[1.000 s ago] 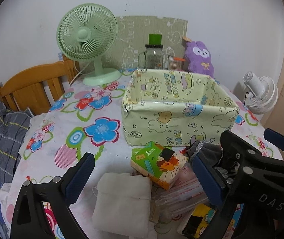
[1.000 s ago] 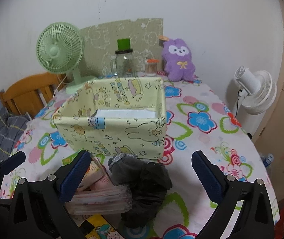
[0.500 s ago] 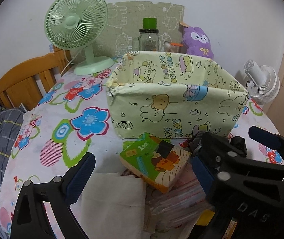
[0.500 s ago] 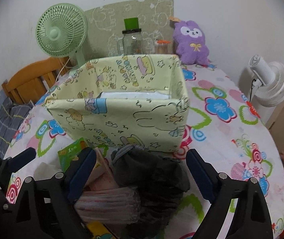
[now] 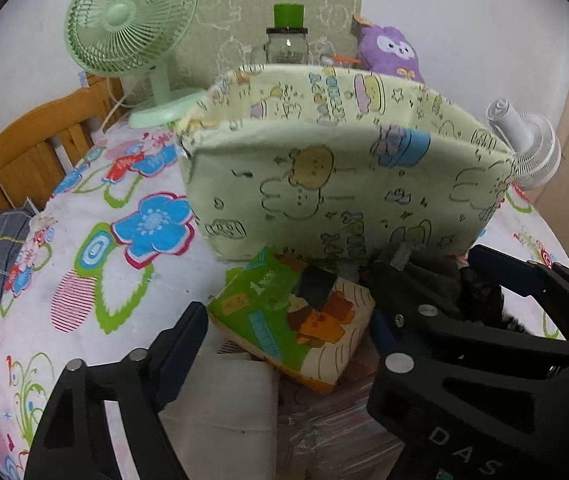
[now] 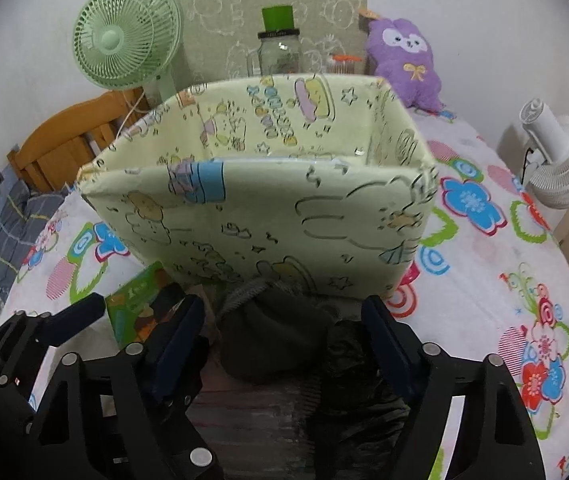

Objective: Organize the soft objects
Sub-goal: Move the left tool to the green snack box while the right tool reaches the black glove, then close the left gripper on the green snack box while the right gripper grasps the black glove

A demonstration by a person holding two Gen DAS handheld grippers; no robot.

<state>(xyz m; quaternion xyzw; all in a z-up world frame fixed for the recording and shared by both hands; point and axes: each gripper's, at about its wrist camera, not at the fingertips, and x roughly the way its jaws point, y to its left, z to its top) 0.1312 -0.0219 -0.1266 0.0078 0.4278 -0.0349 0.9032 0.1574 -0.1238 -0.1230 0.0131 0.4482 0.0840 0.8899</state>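
A pale green fabric storage box [image 5: 344, 184] [image 6: 268, 216] with cartoon prints stands on the flowered tablecloth. In front of it lies a pile: a green and orange tissue pack [image 5: 292, 316] [image 6: 136, 304], a white folded cloth [image 5: 224, 416], a dark grey bundled cloth [image 6: 276, 340] [image 5: 436, 276] and a clear plastic pack [image 6: 252, 416]. My left gripper [image 5: 284, 344] is open around the tissue pack. My right gripper [image 6: 284, 344] is open, its fingers on either side of the dark cloth. A purple plush toy [image 6: 404, 60] [image 5: 392, 52] sits behind the box.
A green desk fan [image 5: 132, 36] [image 6: 128, 36], a glass jar with a green lid [image 6: 278, 48] and a printed board stand at the back. A white fan [image 6: 560, 160] is beyond the table's right edge. A wooden chair [image 5: 32, 148] is at the left.
Both grippers have moved forward and down toward the pile. The box now looms closer. The right gripper's fingers now flank the dark cloth and the left's flank the tissue pack.
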